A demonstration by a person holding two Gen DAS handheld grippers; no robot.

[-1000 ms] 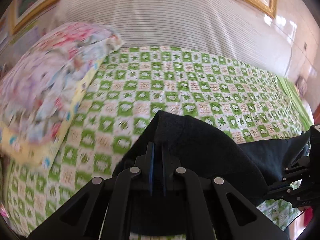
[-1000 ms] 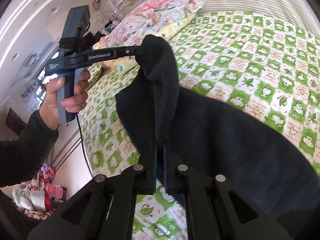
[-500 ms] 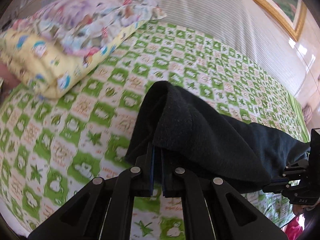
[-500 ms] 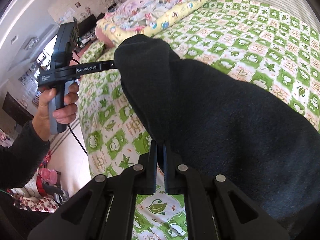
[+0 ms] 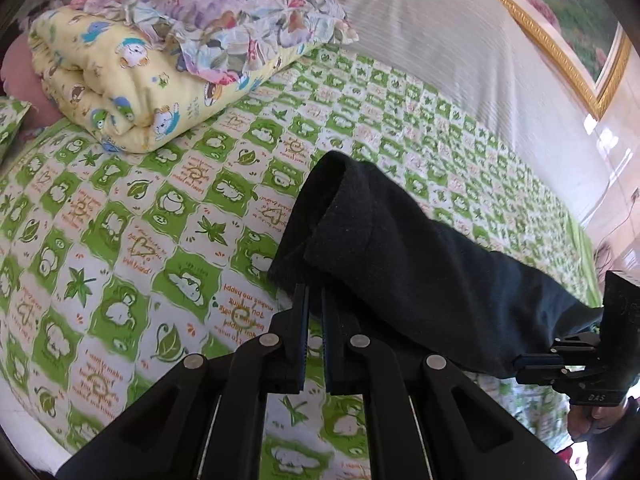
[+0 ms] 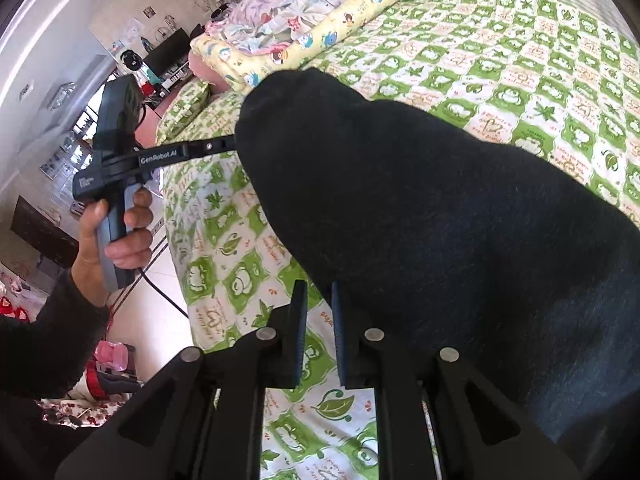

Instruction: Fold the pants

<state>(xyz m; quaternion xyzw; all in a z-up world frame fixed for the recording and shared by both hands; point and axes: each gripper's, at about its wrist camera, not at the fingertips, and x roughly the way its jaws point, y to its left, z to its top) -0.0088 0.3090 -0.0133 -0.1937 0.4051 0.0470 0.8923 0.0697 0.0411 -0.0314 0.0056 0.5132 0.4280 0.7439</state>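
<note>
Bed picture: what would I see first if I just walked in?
The black pants, hanging in mid-air over the green checked bedspread, pinched at one end by the left gripper and at the other by the right gripper. Next, the flowery pillow on a yellow quilt at the bed's end.

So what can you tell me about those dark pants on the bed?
The dark navy, fuzzy fleece-like pants are a soft, thick cloth. They stretch across the green-and-white checked bedsheet, partly lifted and draped rather than flat. One doubled-over edge sits by the left hand-held gripper, whose fingers look slightly parted at the cloth. The right hand-held gripper is at another edge; its fingers also show a gap. No buttons, pockets or labels are visible.
</note>
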